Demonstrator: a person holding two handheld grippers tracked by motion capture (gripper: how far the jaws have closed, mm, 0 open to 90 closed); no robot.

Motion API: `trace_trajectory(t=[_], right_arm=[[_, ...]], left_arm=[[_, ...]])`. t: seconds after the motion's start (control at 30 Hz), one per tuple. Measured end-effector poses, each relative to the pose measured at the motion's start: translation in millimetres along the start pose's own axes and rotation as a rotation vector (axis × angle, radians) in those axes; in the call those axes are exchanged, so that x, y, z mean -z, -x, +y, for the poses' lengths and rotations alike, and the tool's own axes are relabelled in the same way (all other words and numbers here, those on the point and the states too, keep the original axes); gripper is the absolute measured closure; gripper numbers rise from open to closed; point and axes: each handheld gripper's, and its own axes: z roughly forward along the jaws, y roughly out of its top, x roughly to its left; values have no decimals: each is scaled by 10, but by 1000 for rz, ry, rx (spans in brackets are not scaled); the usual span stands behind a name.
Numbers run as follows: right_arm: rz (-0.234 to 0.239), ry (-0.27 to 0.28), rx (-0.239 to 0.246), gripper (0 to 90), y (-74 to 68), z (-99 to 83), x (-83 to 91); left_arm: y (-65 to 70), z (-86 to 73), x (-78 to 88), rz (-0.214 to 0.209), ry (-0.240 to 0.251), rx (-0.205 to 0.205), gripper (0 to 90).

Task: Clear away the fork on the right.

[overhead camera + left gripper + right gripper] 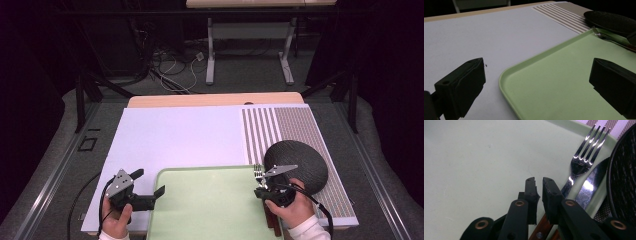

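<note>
A pale green tray (210,205) lies at the table's near edge. On its right rim rest a steel fork (584,157) and a knife (591,180), both with brown wooden handles, tips pointing away from me. My right gripper (538,182) hovers low over the tray just left of the fork's neck. Its jaws stand a narrow slit apart with nothing between them. In the high view that right gripper (260,179) sits at the tray's right edge beside the fork (258,170). My left gripper (149,182) stands wide open over the tray's left corner (506,75), holding nothing.
A dark textured plate (300,160) lies right of the tray on a striped placemat (260,130), touching the knife's side. A white sheet (175,135) covers the table beyond the tray. Table legs and cables stand on the floor behind.
</note>
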Motion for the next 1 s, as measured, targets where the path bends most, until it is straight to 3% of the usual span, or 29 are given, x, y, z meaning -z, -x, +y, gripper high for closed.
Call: trace_trajectory(t=[0.17, 0.2, 0.23, 0.43, 1.0], right_arm=[[-5, -21, 30, 774, -5, 20, 44], [-13, 4, 43, 761, -4, 16, 34], [-25, -11, 83, 739, 9, 29, 52], [-44, 22, 170, 665, -17, 58, 80], [-48, 10, 299, 626, -23, 91, 126]], left_arm=[[-2, -1, 2, 0, 1, 1, 6], [-1, -1, 2, 0, 1, 2, 7], [-1, -1, 1, 0, 0, 1, 7], [2, -1, -3, -1, 0, 2, 6], [6, 0, -4, -1, -3, -4, 6]])
